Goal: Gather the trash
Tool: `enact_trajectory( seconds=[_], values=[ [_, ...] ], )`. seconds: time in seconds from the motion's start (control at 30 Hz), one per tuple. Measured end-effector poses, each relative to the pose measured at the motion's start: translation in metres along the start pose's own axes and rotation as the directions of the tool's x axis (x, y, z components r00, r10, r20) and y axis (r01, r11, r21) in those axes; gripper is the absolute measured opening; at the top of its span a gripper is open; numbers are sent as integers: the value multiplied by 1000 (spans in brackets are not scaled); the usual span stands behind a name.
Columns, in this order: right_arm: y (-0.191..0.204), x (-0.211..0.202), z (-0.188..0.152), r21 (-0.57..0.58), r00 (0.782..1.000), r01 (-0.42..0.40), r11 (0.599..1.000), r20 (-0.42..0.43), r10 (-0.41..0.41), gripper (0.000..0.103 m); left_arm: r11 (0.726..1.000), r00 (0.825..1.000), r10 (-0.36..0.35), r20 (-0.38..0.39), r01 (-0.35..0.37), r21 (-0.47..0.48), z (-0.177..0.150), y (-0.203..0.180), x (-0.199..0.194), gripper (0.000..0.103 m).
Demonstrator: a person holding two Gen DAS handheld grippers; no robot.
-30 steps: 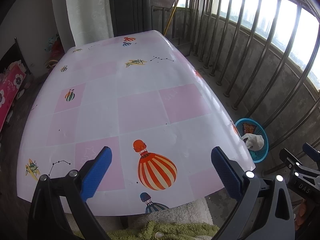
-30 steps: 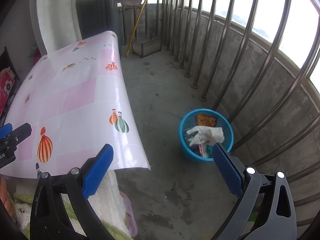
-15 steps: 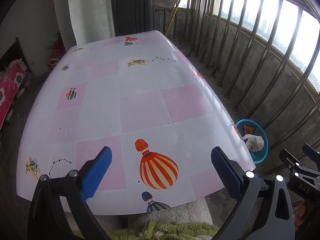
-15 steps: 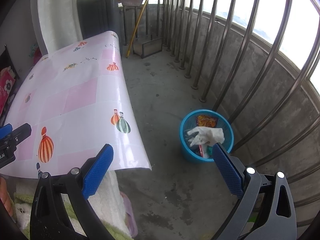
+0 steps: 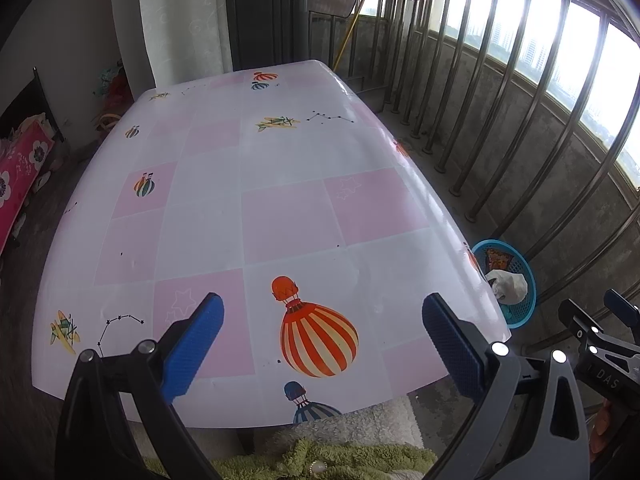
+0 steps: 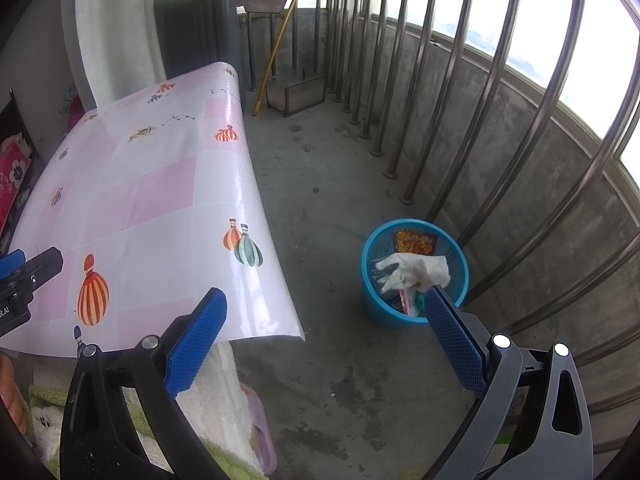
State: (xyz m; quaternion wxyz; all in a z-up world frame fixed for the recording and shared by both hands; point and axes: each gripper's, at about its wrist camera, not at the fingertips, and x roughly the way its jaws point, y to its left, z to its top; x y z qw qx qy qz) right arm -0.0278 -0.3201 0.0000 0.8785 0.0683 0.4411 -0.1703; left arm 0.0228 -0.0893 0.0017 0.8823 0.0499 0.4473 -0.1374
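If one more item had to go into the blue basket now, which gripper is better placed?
Right, probably. The right gripper is open and looks straight at the blue basket on the floor beside the table. The left gripper, also open, faces the tabletop; the basket sits at its far right edge.

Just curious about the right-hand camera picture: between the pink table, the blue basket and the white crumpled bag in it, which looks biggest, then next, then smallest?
1. Pink table, by far the largest.
2. Blue basket.
3. White crumpled bag, lying inside the basket.
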Motion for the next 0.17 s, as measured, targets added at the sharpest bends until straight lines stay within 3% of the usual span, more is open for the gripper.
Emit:
enact_trajectory(
  seconds=[0.17],
  values=[
    [3,0,0,0,1000,-2,1000,1,2,95,1000,1000,2,-1,-2,-12,-1,0,-2,97]
  ],
)
